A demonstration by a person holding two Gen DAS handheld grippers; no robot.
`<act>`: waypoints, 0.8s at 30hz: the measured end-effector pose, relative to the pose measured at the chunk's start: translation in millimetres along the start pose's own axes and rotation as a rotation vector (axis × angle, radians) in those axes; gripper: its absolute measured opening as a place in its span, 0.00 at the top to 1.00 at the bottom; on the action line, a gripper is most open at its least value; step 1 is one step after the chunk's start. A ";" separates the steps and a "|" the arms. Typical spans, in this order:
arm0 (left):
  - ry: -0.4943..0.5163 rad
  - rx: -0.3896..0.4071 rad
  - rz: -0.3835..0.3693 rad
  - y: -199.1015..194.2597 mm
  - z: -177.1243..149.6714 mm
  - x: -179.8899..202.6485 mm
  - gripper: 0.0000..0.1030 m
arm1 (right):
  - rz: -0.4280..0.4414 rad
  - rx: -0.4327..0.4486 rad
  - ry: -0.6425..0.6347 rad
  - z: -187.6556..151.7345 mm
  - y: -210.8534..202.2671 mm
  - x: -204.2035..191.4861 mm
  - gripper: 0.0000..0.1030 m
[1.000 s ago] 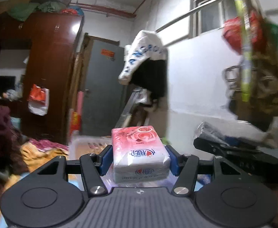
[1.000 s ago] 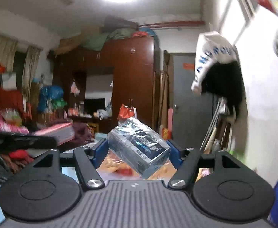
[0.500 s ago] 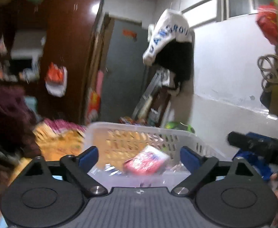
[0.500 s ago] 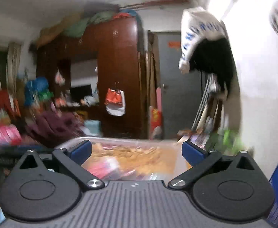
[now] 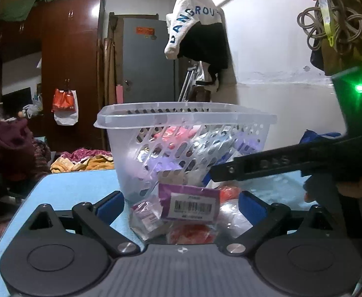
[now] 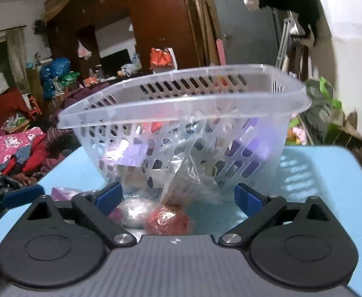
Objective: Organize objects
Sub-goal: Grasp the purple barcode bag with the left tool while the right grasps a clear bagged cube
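A clear plastic basket [image 5: 181, 118] holding several packets stands on the blue table [image 5: 69, 183]; it also shows in the right wrist view [image 6: 181, 104]. My left gripper [image 5: 181, 204] is open and empty, low in front of the basket, around loose items: a purple box with a barcode [image 5: 189, 204] and wrapped packets [image 5: 147, 217]. My right gripper [image 6: 178, 195] is open and empty, with a red wrapped packet [image 6: 168, 220] and a silvery one [image 6: 136, 210] lying between its fingers. The right gripper's arm [image 5: 292, 160] crosses the left wrist view.
The blue table [image 6: 317, 178] has its edges at both sides. Heaped clothes [image 5: 12, 148] lie to the left, a dark wardrobe [image 5: 69, 61] and grey door [image 5: 146, 59] behind, a white wall [image 5: 267, 61] with hung clothes to the right.
Both grippers opened and dropped their packs, the pink tissue pack and the blue wrapped pack, into the basket. Both then lowered to table level in front of the basket.
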State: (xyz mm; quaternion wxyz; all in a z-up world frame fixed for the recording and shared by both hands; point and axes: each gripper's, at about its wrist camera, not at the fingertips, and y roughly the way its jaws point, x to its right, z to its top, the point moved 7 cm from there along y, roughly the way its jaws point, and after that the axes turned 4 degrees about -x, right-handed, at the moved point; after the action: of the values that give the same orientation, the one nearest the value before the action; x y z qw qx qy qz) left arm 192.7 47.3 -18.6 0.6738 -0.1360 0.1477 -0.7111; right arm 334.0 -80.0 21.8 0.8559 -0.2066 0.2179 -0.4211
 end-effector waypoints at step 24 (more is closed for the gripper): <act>-0.062 -0.100 0.070 27.2 -1.8 -0.9 0.29 | 0.128 0.169 0.129 -31.5 -67.4 55.2 0.50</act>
State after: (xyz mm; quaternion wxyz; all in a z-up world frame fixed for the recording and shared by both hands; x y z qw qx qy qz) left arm 217.0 46.9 -30.9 0.6947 -0.1864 0.1666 -0.6744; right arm 304.6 -167.9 21.2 0.8795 -0.0916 0.2490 -0.3950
